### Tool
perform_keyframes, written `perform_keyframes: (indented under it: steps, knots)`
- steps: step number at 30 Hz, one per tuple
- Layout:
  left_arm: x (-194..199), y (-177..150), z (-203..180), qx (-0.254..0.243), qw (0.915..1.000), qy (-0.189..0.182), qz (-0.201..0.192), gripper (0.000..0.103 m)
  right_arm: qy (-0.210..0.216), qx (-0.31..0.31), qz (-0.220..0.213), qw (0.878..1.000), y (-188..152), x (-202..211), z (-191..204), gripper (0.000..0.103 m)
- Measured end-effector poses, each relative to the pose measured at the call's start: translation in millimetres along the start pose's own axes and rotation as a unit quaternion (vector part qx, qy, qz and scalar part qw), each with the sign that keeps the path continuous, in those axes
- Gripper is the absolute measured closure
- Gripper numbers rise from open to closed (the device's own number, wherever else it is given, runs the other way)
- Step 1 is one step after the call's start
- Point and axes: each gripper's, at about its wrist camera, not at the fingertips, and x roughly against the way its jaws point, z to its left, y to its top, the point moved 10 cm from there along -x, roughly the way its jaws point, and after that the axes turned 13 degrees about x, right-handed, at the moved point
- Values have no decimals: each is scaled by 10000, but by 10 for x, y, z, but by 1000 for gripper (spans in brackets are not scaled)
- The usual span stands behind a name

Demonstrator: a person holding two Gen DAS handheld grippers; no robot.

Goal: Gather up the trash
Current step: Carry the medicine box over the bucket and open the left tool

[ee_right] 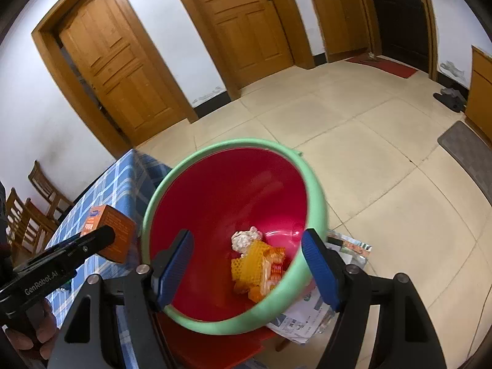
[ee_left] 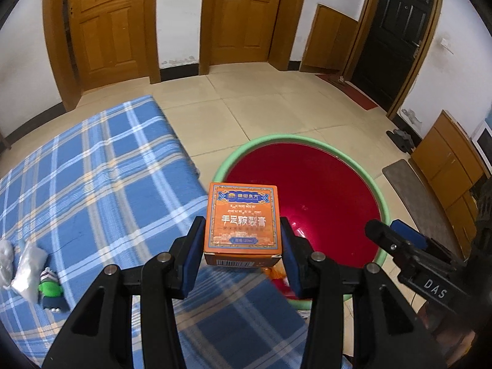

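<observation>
Left tongs (ee_left: 243, 246) clenched on orange box (ee_left: 243, 218), pads against both side walls, printed face up. Box hangs at near rim of the red basin (ee_left: 323, 196) with its green lip, apparently carried there for dropping.

Right tongs (ee_right: 247, 264) spread wide, nothing between the pads, poised over the basin mouth. Directly beneath them, at the basin bottom: orange wrappers (ee_right: 258, 267) and a crumpled white wad (ee_right: 244, 238), so likely just let go.

Left of basin, on blue plaid bench (ee_left: 92, 184): silver wrapper (ee_left: 27, 264), small green item (ee_left: 50, 289), uncollected.
</observation>
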Motion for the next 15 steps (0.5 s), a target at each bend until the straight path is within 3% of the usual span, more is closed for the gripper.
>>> perform_keyframes:
  steps: [9,15]
  knots:
    - [-149,-57,-241,-131,9997,-174,148,56,-52,-206,-27,9998,-15,43,-191,28]
    - [-175,-78,-284,-141,9994,-225,225,49,-53,-230,-51,9997,-9,66,-217,28]
